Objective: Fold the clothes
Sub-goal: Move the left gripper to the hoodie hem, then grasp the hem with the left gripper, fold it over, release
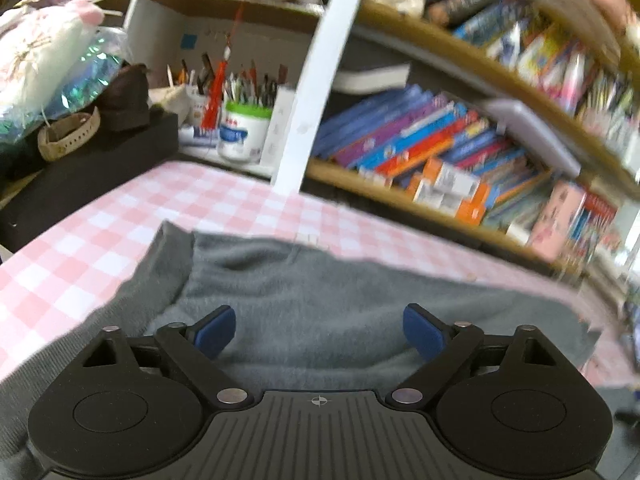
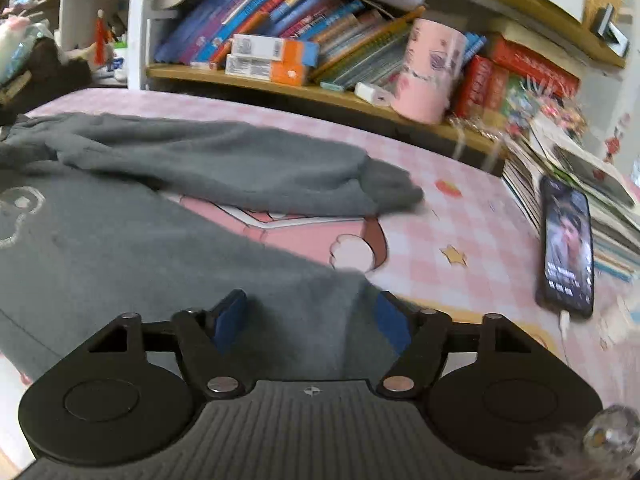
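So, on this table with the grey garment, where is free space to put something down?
Right wrist view: bare checked cloth lies between the grey sleeve's cuff and the phone. Left wrist view: a strip of cloth runs between the garment and the shelf with books. It is crowded at the book stack behind the phone.

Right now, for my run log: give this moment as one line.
garment: grey sweatshirt flat on checked cloth | sleeve spread | left jaws open | right jaws open over hem
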